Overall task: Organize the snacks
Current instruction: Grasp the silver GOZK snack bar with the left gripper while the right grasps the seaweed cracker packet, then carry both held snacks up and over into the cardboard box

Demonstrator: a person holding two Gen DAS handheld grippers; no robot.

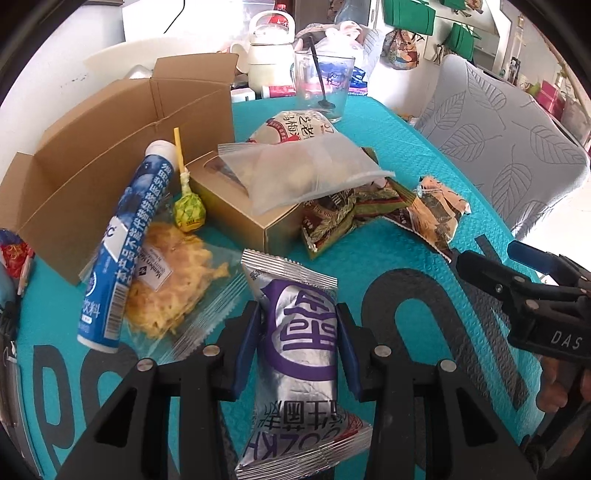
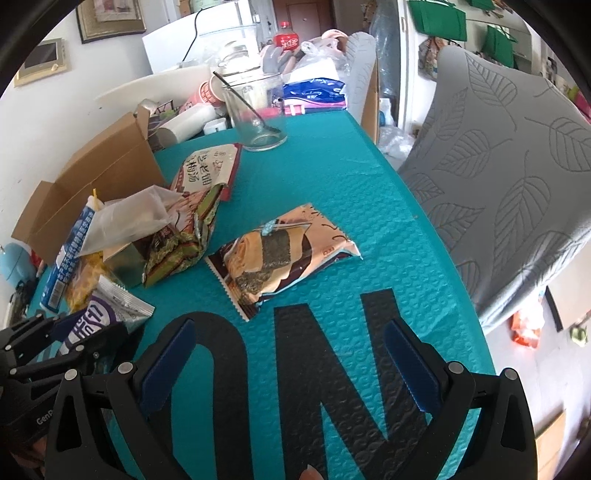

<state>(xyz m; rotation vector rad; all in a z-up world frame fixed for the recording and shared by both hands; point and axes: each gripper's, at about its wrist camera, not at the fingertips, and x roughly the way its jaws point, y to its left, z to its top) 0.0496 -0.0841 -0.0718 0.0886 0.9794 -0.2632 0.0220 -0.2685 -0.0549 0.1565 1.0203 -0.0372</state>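
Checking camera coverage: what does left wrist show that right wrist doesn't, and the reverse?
Left wrist only: the lollipop, and the left gripper pads pressing the silver-purple packet.
Right wrist only: the right gripper open over bare mat, plus a framed picture on the wall.
Both: cardboard box, glass, seaweed snack packet.

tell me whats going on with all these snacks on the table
A person is sorting snacks with two handheld grippers. The left gripper is clamped on a silver and purple packet lying on the teal mat. The right gripper is open and empty, just short of a seaweed snack packet. The cardboard box stands open behind the pile.
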